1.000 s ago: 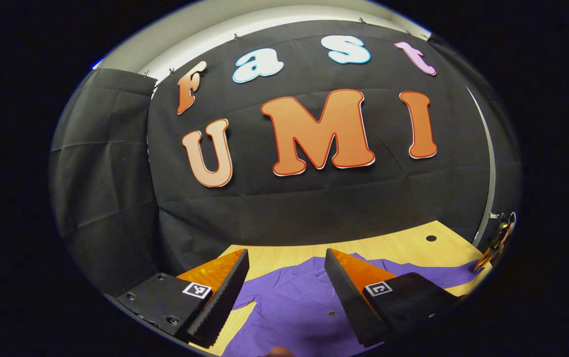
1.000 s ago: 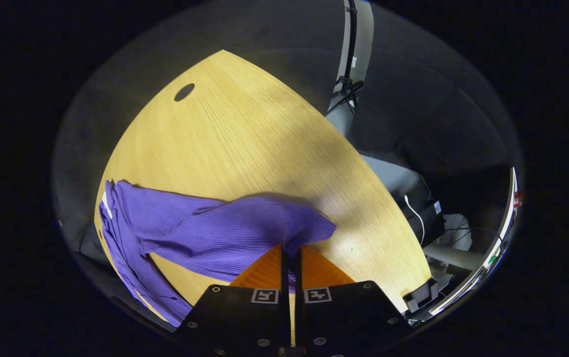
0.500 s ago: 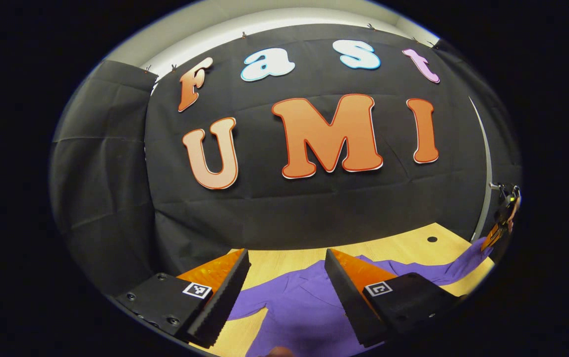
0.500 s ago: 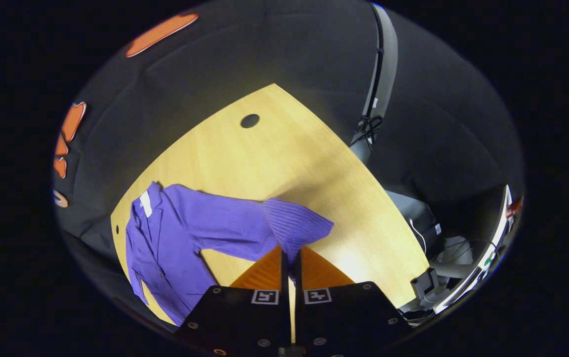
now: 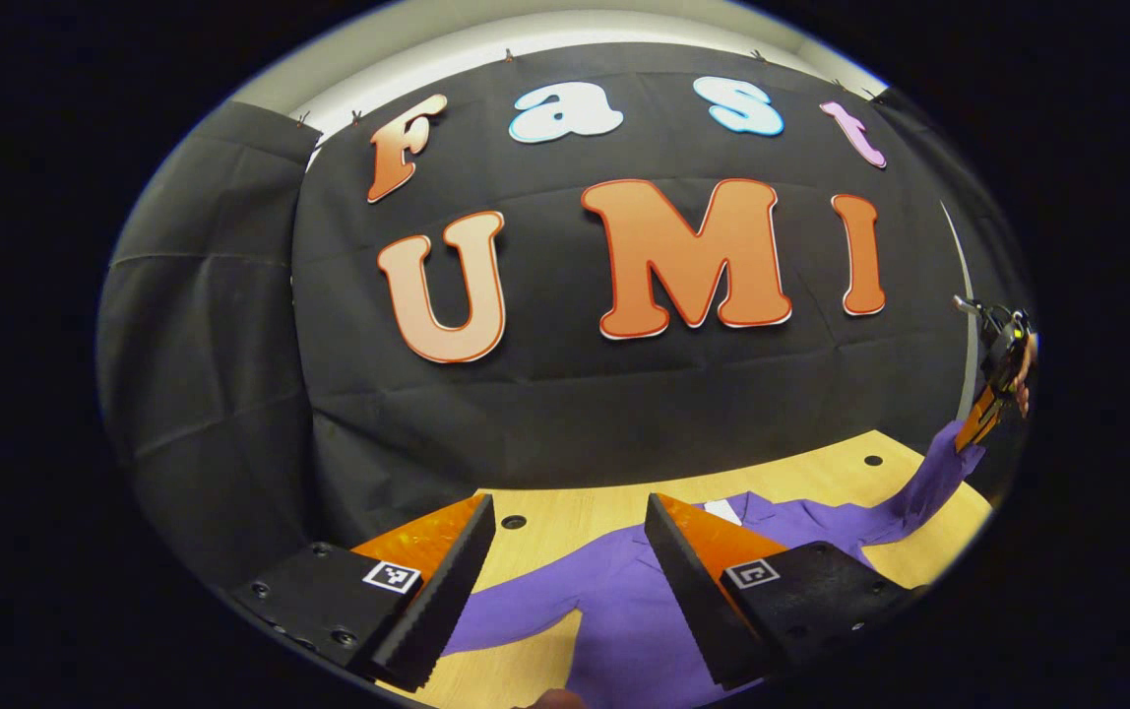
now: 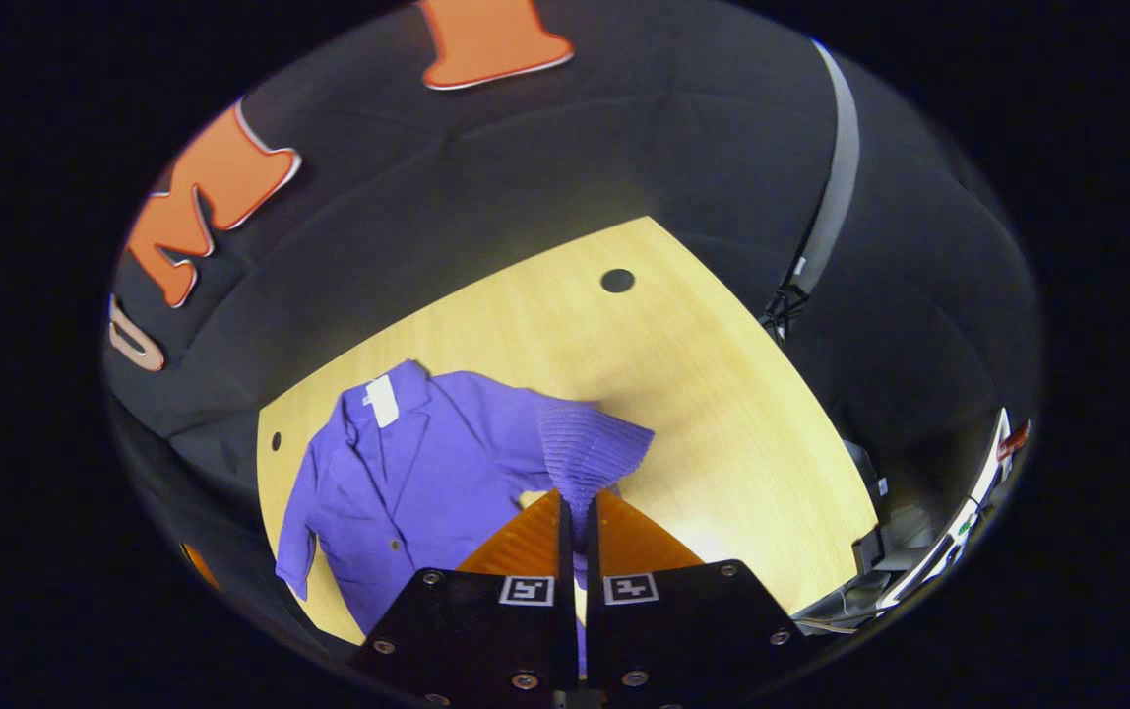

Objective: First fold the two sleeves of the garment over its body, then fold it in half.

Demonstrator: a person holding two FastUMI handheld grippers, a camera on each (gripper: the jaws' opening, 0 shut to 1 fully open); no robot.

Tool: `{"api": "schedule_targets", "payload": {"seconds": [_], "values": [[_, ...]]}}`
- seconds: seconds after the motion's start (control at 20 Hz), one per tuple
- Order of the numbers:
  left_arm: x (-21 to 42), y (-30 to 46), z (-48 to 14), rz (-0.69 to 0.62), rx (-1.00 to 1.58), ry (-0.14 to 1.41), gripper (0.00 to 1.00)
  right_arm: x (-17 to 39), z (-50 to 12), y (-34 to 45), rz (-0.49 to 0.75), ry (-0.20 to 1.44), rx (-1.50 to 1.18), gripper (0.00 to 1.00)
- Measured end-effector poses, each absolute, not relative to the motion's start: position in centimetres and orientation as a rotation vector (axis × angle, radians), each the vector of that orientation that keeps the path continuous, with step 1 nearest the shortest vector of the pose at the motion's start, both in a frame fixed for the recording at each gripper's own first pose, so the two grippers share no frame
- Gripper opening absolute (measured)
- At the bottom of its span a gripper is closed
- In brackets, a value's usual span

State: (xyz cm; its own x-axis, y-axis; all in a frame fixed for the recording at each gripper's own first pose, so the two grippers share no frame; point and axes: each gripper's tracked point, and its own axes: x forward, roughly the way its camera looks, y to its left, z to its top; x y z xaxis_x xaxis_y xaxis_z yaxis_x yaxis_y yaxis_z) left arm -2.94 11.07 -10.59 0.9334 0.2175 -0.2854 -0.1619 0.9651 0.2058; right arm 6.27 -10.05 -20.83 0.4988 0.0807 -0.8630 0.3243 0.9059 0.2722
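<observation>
A purple button-up garment (image 6: 408,483) lies flat on the wooden table (image 6: 722,414), collar with its white tag toward the booth wall. My right gripper (image 6: 577,502) is shut on the ribbed cuff of one sleeve (image 6: 590,453), which is lifted off the table toward the body. In the left gripper view, the garment (image 5: 624,611) lies below my left gripper (image 5: 570,512), which hovers open above its chest with nothing between the fingers. At the far right edge of that view, the right gripper (image 5: 978,423) holds the raised sleeve (image 5: 929,478). The other sleeve (image 5: 516,615) stretches out to the left.
The table has small round holes (image 6: 616,281) near its far edge. Black cloth walls close in behind and at the left. A grey post with cables (image 6: 821,226) stands off the table's right corner, and equipment (image 6: 919,561) sits below the table's right side.
My right gripper has lifted the sleeve cuff higher and swung it toward the garment's body. The left gripper has shifted slightly, staying open above the garment.
</observation>
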Motion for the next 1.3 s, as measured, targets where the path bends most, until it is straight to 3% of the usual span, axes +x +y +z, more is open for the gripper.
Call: {"api": "schedule_targets", "payload": {"seconds": [0.9,1.1,1.15,1.3], "values": [[-6.9,31.0,-14.4,0.352,0.180,0.434,0.96,12.3,-14.8,18.1,0.189,1.009,0.412,0.07],[-7.6,35.1,-16.4,0.393,0.179,0.483,0.96,12.5,-14.0,20.8,0.232,0.973,0.444,0.21],[-7.5,36.0,-16.6,0.397,0.176,0.493,0.96,12.5,-13.3,21.4,0.247,0.958,0.461,0.34],[-7.3,37.7,-18.3,0.405,0.155,0.548,0.96,13.1,-11.3,20.5,0.233,0.866,0.474,0.47]]}}
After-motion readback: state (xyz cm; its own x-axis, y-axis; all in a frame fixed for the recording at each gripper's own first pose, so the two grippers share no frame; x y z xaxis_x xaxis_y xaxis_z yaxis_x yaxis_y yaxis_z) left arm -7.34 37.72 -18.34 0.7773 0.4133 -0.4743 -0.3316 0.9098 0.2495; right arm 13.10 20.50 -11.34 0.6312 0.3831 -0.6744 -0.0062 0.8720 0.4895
